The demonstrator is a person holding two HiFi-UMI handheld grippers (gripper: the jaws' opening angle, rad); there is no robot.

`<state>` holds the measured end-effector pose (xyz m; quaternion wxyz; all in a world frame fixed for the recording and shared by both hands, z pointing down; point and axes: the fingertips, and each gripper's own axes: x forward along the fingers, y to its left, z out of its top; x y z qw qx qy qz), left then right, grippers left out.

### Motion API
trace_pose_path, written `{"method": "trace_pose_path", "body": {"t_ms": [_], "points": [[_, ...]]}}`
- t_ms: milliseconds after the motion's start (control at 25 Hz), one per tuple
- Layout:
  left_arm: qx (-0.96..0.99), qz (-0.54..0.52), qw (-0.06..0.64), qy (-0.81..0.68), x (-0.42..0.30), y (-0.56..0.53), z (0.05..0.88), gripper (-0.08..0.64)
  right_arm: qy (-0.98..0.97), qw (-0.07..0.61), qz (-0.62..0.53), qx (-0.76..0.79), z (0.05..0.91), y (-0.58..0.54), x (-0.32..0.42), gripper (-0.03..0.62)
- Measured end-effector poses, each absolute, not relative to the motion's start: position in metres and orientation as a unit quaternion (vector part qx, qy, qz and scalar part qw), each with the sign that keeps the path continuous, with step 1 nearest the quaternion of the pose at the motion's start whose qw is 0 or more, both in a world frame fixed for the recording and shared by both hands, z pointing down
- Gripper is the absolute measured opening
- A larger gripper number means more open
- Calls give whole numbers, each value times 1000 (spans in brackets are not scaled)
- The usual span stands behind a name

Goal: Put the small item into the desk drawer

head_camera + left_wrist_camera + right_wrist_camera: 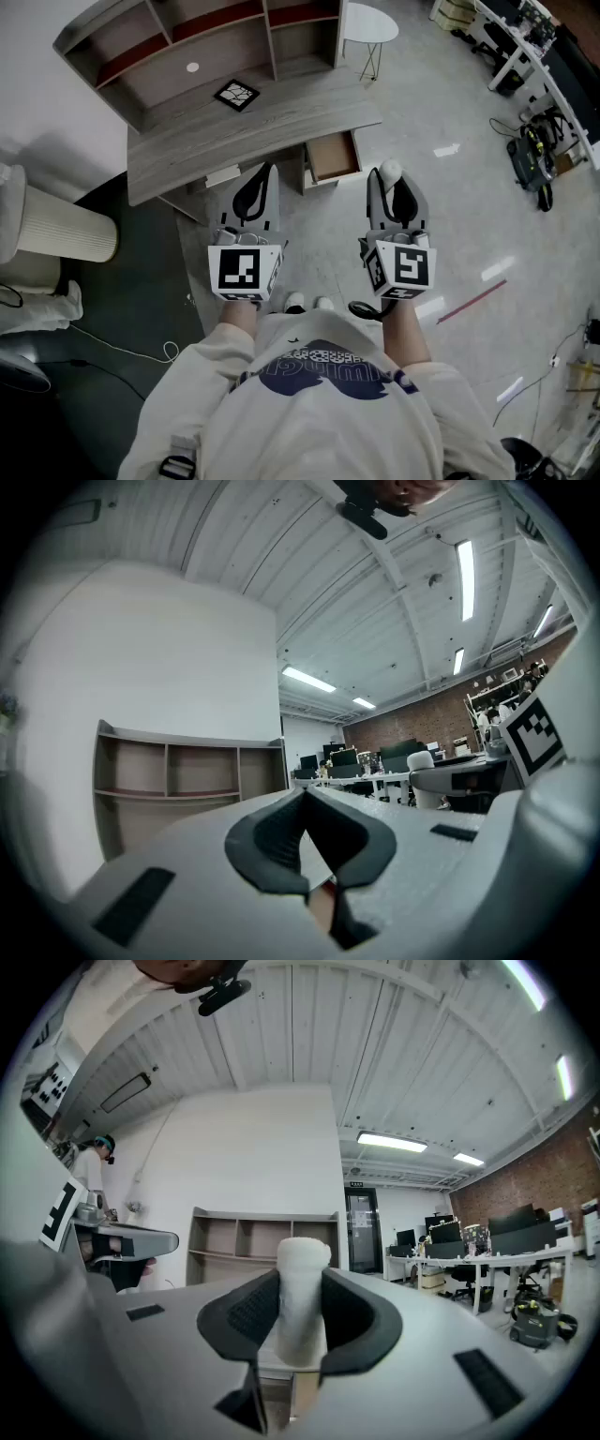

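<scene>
Right gripper [301, 1314] clamping white rounded cylinder [302, 1265], wood-grain desk [234, 136], open boxy drawer [333, 157]

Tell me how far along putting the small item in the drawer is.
Done: the wooden desk drawer stands open. In hand: the right gripper is shut on the small white cylindrical item, short of the desk. Left: place it in the drawer.
</scene>
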<state>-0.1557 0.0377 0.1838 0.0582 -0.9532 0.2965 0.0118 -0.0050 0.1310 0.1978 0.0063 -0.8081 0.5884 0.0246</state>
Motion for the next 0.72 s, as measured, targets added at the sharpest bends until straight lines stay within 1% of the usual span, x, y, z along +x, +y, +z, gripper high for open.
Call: {"method": "trace_pose_path", "body": {"t_ms": [480, 720], "points": [[-953, 10, 58, 297, -157, 33, 186, 7, 587, -5, 27, -809, 202, 131, -4, 118], [-952, 5, 55, 300, -156, 38, 187, 7, 609, 33, 21, -793, 197, 139, 0, 124]]}}
